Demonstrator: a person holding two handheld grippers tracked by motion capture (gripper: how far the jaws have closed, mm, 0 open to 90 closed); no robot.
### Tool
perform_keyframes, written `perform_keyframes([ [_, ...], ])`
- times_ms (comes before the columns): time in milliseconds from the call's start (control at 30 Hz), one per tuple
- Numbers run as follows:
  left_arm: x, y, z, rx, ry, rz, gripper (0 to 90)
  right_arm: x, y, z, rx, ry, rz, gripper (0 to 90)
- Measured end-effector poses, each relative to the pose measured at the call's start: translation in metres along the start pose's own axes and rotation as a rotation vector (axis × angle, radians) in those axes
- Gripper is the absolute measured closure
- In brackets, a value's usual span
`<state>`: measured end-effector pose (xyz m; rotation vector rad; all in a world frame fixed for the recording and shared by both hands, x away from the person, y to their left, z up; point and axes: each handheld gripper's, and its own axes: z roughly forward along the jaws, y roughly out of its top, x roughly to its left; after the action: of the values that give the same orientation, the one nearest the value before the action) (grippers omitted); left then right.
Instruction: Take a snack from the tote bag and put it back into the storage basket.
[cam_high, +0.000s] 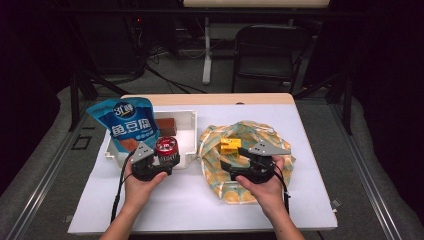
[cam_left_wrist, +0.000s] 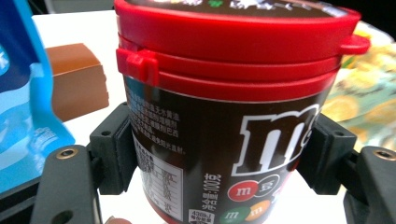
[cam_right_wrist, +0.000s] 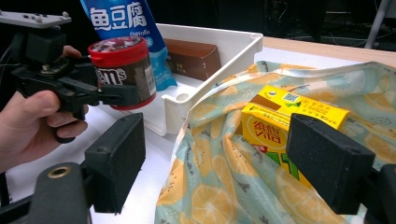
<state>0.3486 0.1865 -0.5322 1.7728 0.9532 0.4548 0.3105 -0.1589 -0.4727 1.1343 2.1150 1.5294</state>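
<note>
The candy jar (cam_high: 166, 148), brown with a red lid, sits between the pads of the left tongs (cam_high: 167, 160), which pinch it on both sides. It stands upright, held at the front edge of the white tray (cam_high: 189, 131) on the worktop (cam_high: 310, 150). In the right gripper view the jar (cam_right_wrist: 122, 70) hangs a little above the worktop, just in front of the tray (cam_right_wrist: 219, 60). A blue snack bag (cam_high: 125, 125) stands in the tray behind the jar, and a brown box (cam_high: 167, 125) lies there too.

The right tongs (cam_high: 231, 161) are spread wide and hold nothing. They point at a yellow drink carton (cam_high: 230, 146) that lies on a cloth bag (cam_high: 240, 190) with a lemon print. The cloth bag lies just beside the tray.
</note>
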Motion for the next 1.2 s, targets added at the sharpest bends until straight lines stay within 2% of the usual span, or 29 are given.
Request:
perform_keyframes([
  [100,0.002,-0.002,0.007,0.011,0.005,0.007,26.4,-0.001,0.000,0.000,0.002,-0.005,0.002,19.7],
  [267,0.007,-0.006,0.015,0.033,0.036,-0.005,26.4,-0.002,-0.001,0.000,-0.001,-0.009,0.003,19.9],
  [400,0.012,-0.009,0.021,0.052,0.032,-0.021,26.4,-0.003,-0.001,-0.001,0.002,-0.008,0.005,20.0],
  [600,0.014,-0.012,0.031,0.072,0.035,-0.023,26.4,-0.003,-0.002,-0.001,0.005,-0.009,0.007,20.2],
  [667,0.015,-0.014,0.033,0.092,0.044,-0.023,26.4,-0.003,-0.002,-0.001,0.005,-0.010,0.008,20.3],
  [733,0.016,-0.015,0.036,0.087,0.054,-0.024,26.3,-0.003,-0.002,-0.001,0.005,-0.011,0.009,20.4],
  [800,0.017,-0.015,0.038,0.108,0.046,-0.030,26.3,-0.003,-0.002,0.000,-0.001,-0.012,0.014,20.5],
  [900,0.017,-0.015,0.039,0.105,0.047,-0.032,26.3,-0.003,-0.002,-0.001,-0.002,-0.013,0.015,20.7],
  [1000,0.019,-0.015,0.041,0.123,0.053,-0.051,26.2,-0.004,-0.002,-0.001,0.002,-0.013,0.017,21.0],
  [1067,0.021,-0.015,0.042,0.131,0.038,-0.067,26.2,-0.004,-0.002,-0.001,0.002,-0.012,0.018,21.1],
  [1167,0.019,-0.013,0.048,0.192,0.031,-0.053,26.0,-0.004,-0.003,0.000,0.000,-0.013,0.019,21.6],
  [1200,0.018,-0.012,0.050,0.198,0.041,-0.041,26.0,-0.004,-0.003,0.000,0.000,-0.013,0.021,21.7],
])
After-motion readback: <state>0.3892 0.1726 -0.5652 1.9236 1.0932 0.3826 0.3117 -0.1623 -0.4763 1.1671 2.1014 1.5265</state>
